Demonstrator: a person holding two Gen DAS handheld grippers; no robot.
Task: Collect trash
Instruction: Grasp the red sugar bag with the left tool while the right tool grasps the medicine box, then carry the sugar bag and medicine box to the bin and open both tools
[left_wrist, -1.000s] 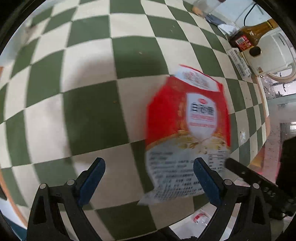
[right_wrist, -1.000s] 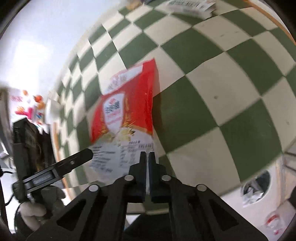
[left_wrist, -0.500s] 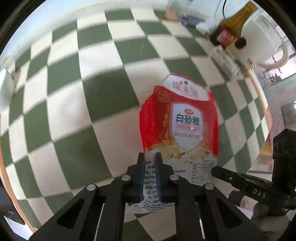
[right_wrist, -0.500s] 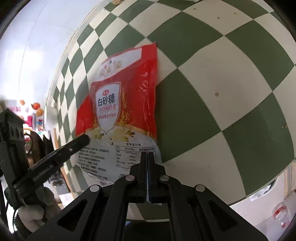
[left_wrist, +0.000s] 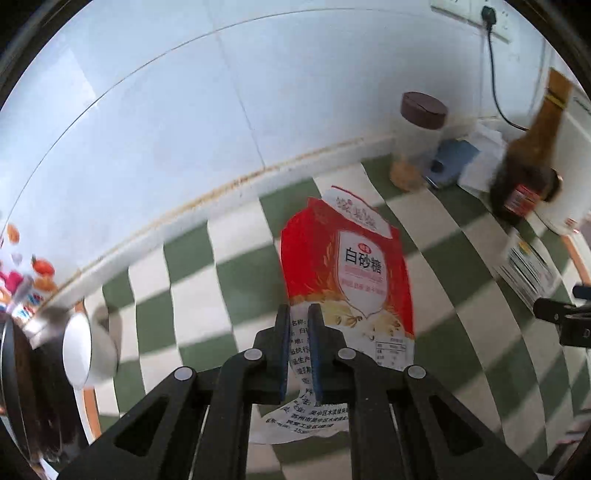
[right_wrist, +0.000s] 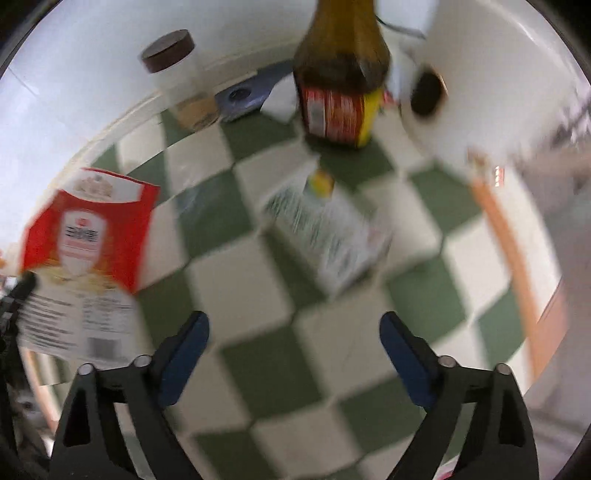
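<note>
Two grippers: left gripper (left_wrist: 297, 347) pinches the red sugar bag (left_wrist: 347, 266) by its white bottom edge, above the green-checked cloth (left_wrist: 236, 273). Right gripper (right_wrist: 293, 332) is opening wide w/ nothing between. Nearby: white carton (right_wrist: 328, 232), sauce bottle (right_wrist: 343, 92), brown-lidded jar (right_wrist: 181, 77).

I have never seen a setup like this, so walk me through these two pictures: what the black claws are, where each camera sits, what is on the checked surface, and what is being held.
There is no robot: a person holds a hand-operated claw in each hand, with a wide-angle camera on each looking along its fingers. The left camera shows the left claw shut on the lower edge of a red and white sugar bag. The right camera shows the right claw with nothing between its opening jaws. On the green and white checked cloth are a brown bottle, a brown-lidded jar and a blurred carton.
</note>
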